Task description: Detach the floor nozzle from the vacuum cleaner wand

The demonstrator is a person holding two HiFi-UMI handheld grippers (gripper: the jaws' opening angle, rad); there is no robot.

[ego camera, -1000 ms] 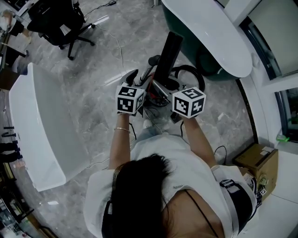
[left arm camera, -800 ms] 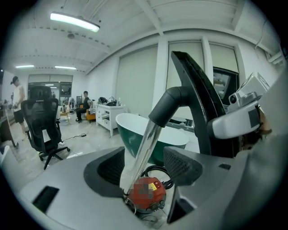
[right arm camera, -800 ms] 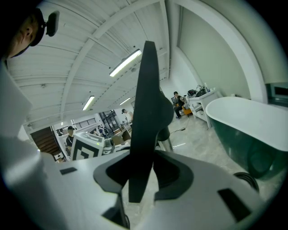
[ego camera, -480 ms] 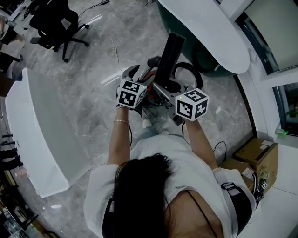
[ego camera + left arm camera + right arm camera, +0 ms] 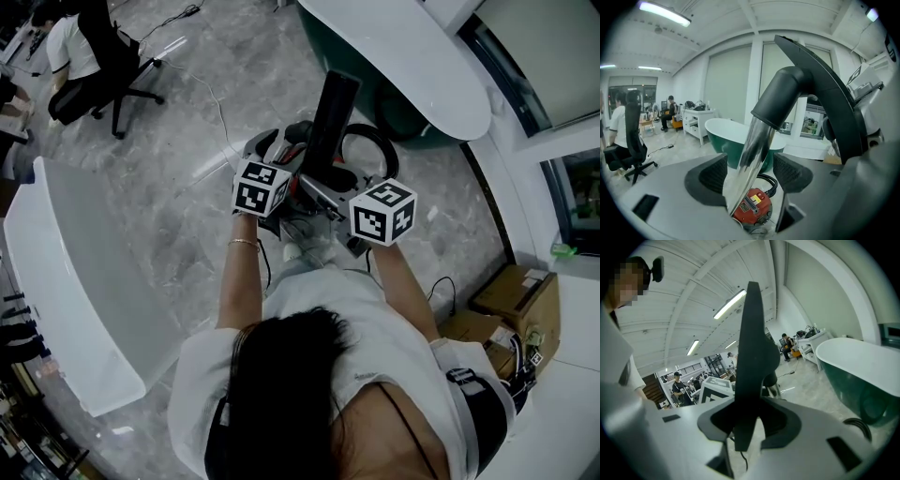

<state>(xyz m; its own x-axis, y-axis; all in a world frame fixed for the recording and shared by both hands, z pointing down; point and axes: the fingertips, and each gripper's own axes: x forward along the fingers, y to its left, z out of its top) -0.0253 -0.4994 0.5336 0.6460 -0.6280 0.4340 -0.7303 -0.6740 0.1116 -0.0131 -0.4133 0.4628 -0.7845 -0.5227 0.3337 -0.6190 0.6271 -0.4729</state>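
Head view: the floor nozzle (image 5: pixel 330 108) runs lengthwise away from the person; the left gripper (image 5: pixel 272 159) and right gripper (image 5: pixel 342 192) flank its near end, and their cubes hide the joint
Left gripper view: the jaws have just been opening and stand wide; the chrome wand (image 5: pixel 754 145) slants up between the pads, unpressed, into the nozzle's black elbow; its lower end is cut off
Right gripper view: the jaws are clamped on the nozzle's black plate, which rises straight from the pads; the joint is not visible

No legible text; label (image 5: pixel 754 201) on red vacuum body (image 5: pixel 749 214) unreadable.
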